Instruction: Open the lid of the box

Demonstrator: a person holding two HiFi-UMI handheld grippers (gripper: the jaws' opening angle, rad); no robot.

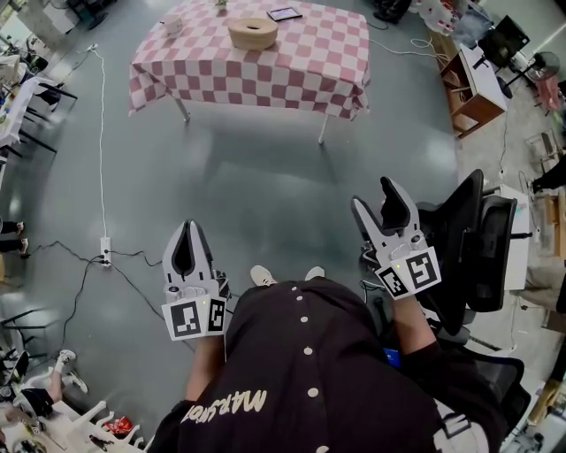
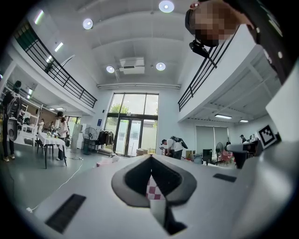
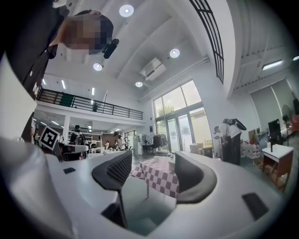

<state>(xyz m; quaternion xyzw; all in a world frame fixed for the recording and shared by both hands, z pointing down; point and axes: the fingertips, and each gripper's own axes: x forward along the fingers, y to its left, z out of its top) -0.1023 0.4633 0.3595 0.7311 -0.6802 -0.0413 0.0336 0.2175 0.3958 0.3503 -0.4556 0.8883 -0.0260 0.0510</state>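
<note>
A round tan box (image 1: 253,34) with its lid on stands on a table with a pink-and-white checked cloth (image 1: 292,71), far across the grey floor from me. Both grippers are held level near my body, well short of the table. My left gripper (image 1: 188,226) has its fingertips together with nothing between them; its own view shows the jaws meeting (image 2: 150,161), with a bit of checked cloth (image 2: 154,191) behind. My right gripper (image 1: 373,195) stands open and empty, and between its jaws (image 3: 152,163) the table (image 3: 159,175) shows at a distance.
A black office chair (image 1: 478,239) stands close at my right. A power strip (image 1: 104,252) and its cables lie on the floor at the left. A wooden shelf unit (image 1: 469,97) is at the far right. A tablet (image 1: 284,14) and a white cup (image 1: 172,25) share the table.
</note>
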